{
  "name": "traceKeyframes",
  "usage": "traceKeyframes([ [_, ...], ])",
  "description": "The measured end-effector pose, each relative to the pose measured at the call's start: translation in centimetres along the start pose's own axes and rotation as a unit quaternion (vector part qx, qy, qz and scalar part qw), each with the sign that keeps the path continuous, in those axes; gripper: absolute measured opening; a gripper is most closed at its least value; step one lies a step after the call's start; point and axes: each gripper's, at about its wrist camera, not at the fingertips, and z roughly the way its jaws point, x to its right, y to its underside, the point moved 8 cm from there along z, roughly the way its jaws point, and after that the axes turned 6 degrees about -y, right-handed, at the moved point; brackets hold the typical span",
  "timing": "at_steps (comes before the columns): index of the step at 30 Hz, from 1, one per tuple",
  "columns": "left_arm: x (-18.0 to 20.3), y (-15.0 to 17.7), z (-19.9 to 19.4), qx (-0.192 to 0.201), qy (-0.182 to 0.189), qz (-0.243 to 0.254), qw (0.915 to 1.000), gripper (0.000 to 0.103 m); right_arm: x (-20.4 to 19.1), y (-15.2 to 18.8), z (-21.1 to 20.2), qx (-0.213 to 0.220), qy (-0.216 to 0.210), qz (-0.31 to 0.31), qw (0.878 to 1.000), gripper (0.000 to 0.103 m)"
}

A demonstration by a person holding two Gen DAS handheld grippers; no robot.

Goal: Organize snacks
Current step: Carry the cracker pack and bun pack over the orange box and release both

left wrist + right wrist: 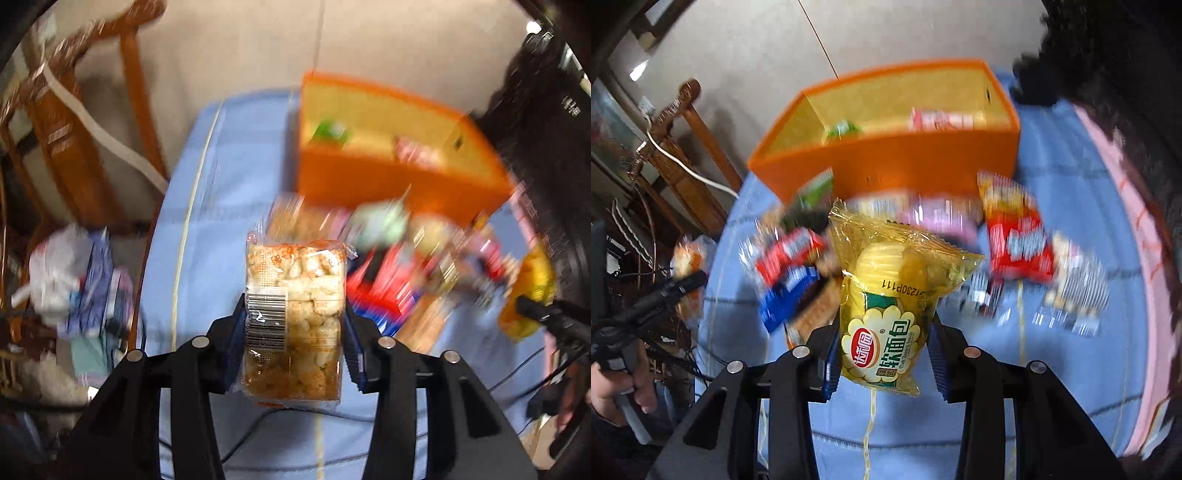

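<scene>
left tongs (pixel 293 343): the two black fingers with blue ribbed pads are pinching a clear packet of pale puffed snacks (pixel 295 295) by its long sides, the packet standing out ahead of the tips with its barcode label facing the camera. right tongs (pixel 884 350): the pads are squeezing a yellow bread packet (pixel 886 295) at its lower half, its crimped top edge fanning out beyond the tips. ahead of both pairs of tongs an orange box (pixel 886 166) is sitting open on the blue cloth (pixel 1052 369); inside it a green packet (pixel 842 129) and a pink-and-white packet (pixel 942 120) are lying against the far wall. between the tongs and the box a loose heap of snacks is lying on the cloth, among them a red packet (pixel 1019 243) just right of the right tongs' tips; the rest are smeared by motion blur, probably mixed wrappers. a hand (pixel 624 384) is gripping the handle of the left tongs, seen far left of the right tongs
</scene>
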Motion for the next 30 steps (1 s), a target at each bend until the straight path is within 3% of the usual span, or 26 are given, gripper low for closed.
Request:
traceKeyframes([
  [4, 3.1, -5.9, -2.5, 0.056, 0.017, 0.02, 0.9981, 0.045, 0.0, -5.2, -1.5, 0.045, 0.001, -0.016, 0.999, 0.04],
  [7, 4.9, -9.7, -2.1, 0.065, 0.021, 0.027, 0.9973, 0.045, 0.5, -8.6, -1.9, 0.07, 0.005, -0.022, 0.997, 0.04],
  [12, 8.0, -13.9, 0.8, 0.058, 0.026, 0.031, 0.9975, 0.045, 2.1, -14.4, -0.4, 0.094, 0.02, -0.016, 0.995, 0.04],
  [19, 9.7, -17.7, 5.6, 0.026, 0.025, 0.018, 0.9992, 0.045, 5.0, -18.9, 4.1, 0.079, 0.04, 0.005, 0.996, 0.043],
  [20, 9.7, -17.9, 6.1, 0.019, 0.026, 0.012, 0.9994, 0.049, 5.1, -19.0, 4.5, 0.077, 0.045, 0.005, 0.996, 0.058],
  [21, 9.5, -18.2, 6.6, 0.013, 0.026, -0.001, 0.9996, 0.07, 5.2, -19.1, 4.7, 0.081, 0.055, 0.006, 0.995, 0.075],
  [23, 8.5, -18.4, 6.6, 0.026, 0.008, -0.023, 0.9994, 0.093, 5.4, -19.1, 4.3, 0.103, 0.056, 0.009, 0.993, 0.083],
  [30, 7.2, -16.3, 6.2, 0.022, 0.008, -0.018, 0.9996, 0.093, 4.8, -16.3, 4.1, 0.092, 0.055, -0.011, 0.994, 0.085],
])
